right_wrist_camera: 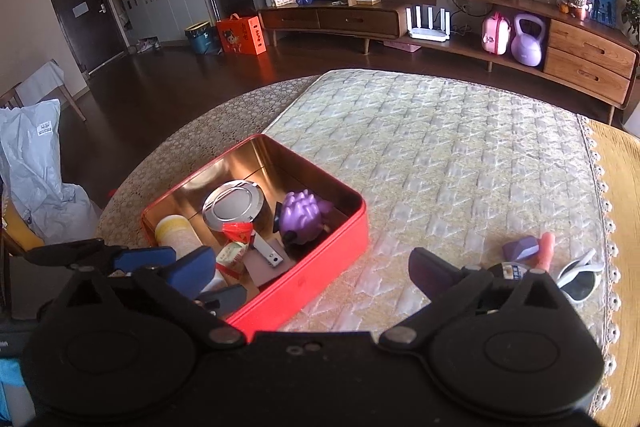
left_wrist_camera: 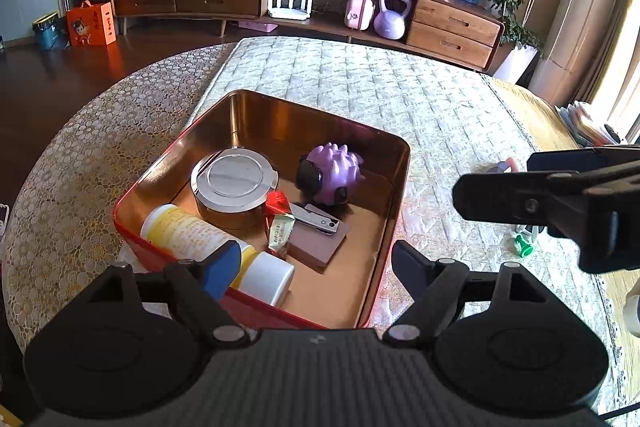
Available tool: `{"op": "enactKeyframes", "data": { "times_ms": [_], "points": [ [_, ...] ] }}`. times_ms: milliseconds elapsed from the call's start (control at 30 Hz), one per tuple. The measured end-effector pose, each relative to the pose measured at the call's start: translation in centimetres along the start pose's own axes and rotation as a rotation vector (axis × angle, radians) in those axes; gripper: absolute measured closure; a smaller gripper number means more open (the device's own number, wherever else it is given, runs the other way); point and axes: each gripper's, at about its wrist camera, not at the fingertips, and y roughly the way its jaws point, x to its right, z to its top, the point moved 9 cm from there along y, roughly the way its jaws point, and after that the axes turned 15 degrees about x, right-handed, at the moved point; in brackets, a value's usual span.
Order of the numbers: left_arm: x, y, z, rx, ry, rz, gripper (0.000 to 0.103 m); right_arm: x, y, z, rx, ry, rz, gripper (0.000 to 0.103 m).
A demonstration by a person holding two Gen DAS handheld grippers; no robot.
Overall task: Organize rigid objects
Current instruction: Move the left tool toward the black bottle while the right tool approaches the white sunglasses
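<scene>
Quilted cream padding (right_wrist_camera: 440,155) covers the table in a living room, with a long wooden sideboard along the far wall.

Nearest, both grippers stand released with nothing between their fingers. The left gripper (left_wrist_camera: 308,265) hangs over the near edge of the red tin (right_wrist_camera: 304,279), and the right gripper (right_wrist_camera: 312,269) sits just right of it, above bare padding.

Inside the tin, at its near left, a white-capped bottle (left_wrist_camera: 208,243) lies on its side: light, smooth and likely to roll, so it is best pinched across the barrel. Beside it are a small green packet (left_wrist_camera: 282,233) and a red wrapper (left_wrist_camera: 277,201), both thin and crushable. A flat brown block (left_wrist_camera: 316,247) carries a slim metal clip-like piece (left_wrist_camera: 316,219), which is hard and slippery. Farther in stand a round metal can (left_wrist_camera: 234,187) with a mirror lid, probably heaviest and too wide for an easy pinch, and a purple spiky toy (left_wrist_camera: 332,173), whose bumps should give good purchase.

Still loose on the padding at the near right are a purple faceted block (right_wrist_camera: 520,247), a pink stick-like piece (right_wrist_camera: 546,247), a small dark bottle (right_wrist_camera: 510,271) and sunglasses (right_wrist_camera: 580,279). The glasses look the most fragile of these, so I would take them by the frame bridge, not the lenses.
</scene>
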Motion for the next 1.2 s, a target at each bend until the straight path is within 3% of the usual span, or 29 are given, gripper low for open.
{"op": "enactKeyframes", "data": {
  "times_ms": [267,700,1200],
  "points": [
    [2.6,0.2,0.5,0.009,-0.001,-0.01,0.021,4.6,-2.6,-0.8,-0.018,0.009,-0.051,0.0],
    [9.9,3.0,1.1,0.009,0.047,-0.048,0.021,16.7,-5.2,-3.0,-0.05,0.156,-0.276,0.0],
    [16.0,8.9,0.5,-0.032,0.122,-0.061,0.021,23.0,-3.4,-3.3,-0.041,0.27,-0.37,0.0]
  ]
}}
